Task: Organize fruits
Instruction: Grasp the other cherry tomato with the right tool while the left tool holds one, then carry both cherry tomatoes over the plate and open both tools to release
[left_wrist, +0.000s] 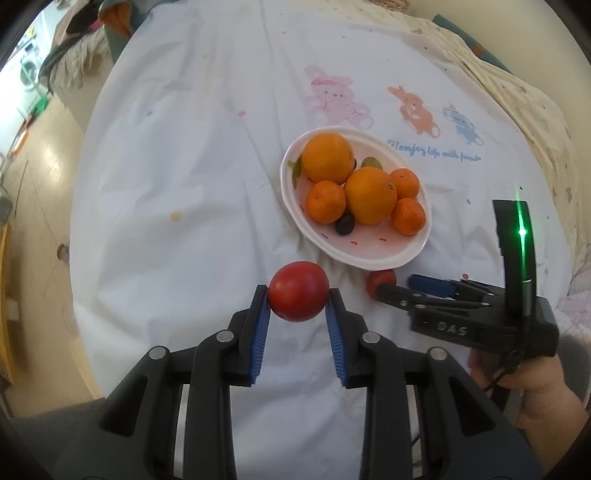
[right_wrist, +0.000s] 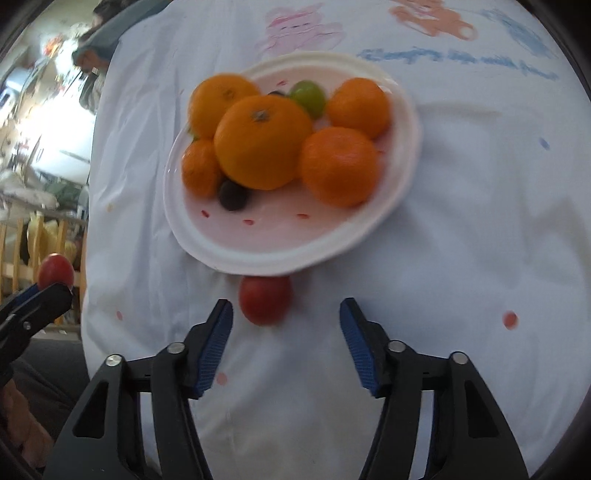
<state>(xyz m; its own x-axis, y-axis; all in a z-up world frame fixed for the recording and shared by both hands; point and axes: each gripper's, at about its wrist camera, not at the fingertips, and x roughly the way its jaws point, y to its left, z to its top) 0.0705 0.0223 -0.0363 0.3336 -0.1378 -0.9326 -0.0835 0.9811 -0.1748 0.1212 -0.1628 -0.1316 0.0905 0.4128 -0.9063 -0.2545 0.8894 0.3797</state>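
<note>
The white tablecloth (left_wrist: 184, 184) is filling both views, and the pink plate (right_wrist: 280, 254) is sitting on it, carrying the oranges (right_wrist: 262, 142), small mandarins and a few grapes. The left gripper (left_wrist: 298, 295) is pinching a red tomato (left_wrist: 298, 291) between its blue pads, holding it clear of the cloth, just short of the plate's near rim. The right gripper (right_wrist: 286, 314) is hanging over the cloth with its jaws spread, nothing touching them. A second, smaller tomato (right_wrist: 265, 300) is lying on the cloth against the plate's near edge, just ahead of the right tips and closer to the left-hand finger. It looks nearly round, so no axis matters; the right hand is plainly nearer.
</note>
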